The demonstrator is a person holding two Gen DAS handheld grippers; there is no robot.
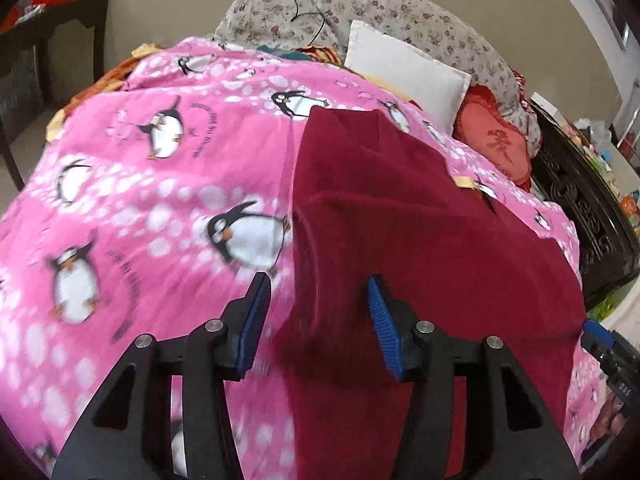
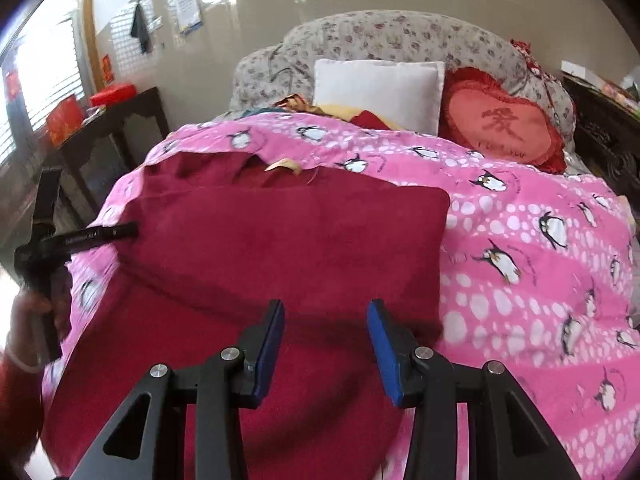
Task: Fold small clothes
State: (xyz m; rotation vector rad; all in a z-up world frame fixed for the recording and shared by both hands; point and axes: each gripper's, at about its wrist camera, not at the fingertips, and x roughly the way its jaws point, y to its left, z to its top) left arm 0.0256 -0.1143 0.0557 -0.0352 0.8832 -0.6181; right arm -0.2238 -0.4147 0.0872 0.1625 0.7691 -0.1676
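A dark red garment point(image 1: 400, 240) lies on a pink penguin blanket point(image 1: 140, 200). Its far part is folded over into a rectangle point(image 2: 288, 240). My left gripper point(image 1: 318, 292) is open, its blue pads astride the garment's raised left edge, nothing clamped. My right gripper point(image 2: 326, 316) is open and empty, low over the garment's near part. The left gripper's body point(image 2: 60, 240) shows at the garment's left edge in the right wrist view. The right gripper's tip point(image 1: 600, 336) shows at the garment's right edge in the left wrist view.
A white pillow point(image 2: 378, 92), a red heart cushion point(image 2: 500, 124) and a floral quilt point(image 2: 400, 36) lie at the bed's head. A dark side table point(image 2: 112, 132) with red boxes stands on the left. A dark carved cabinet point(image 1: 584, 208) stands on the right.
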